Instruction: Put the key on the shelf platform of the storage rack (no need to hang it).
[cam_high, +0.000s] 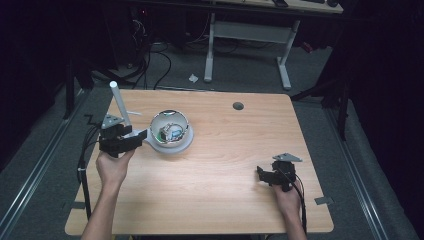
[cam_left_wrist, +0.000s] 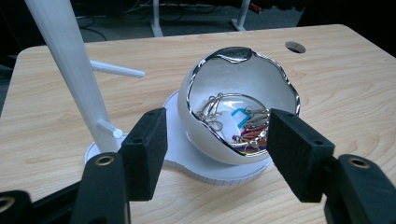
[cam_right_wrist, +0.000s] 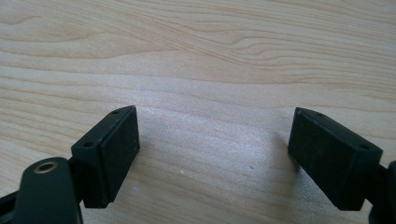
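1. The left gripper (cam_left_wrist: 215, 156) is spread wide, grasping nothing, its jaws flanking the bowl (cam_left_wrist: 238, 100). Judging from that, the step is gripping the bowl or its white base (cam_left_wrist: 187, 154); closing low on the base looks safer than on the glossy curved shell.
2. The right gripper (cam_right_wrist: 212, 156) rests released over bare surface (cam_right_wrist: 201, 56).
3. The bowl sits at the surface's far left: white, egg-like, jagged chrome rim, holding clips (cam_left_wrist: 233, 123), beside a leaning post (cam_left_wrist: 74, 74).

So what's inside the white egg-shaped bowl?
The bowl holds a tangle of metal paper clips, a white piece with a blue mark and some coloured clips. Its front wall covers whatever lies lower down.
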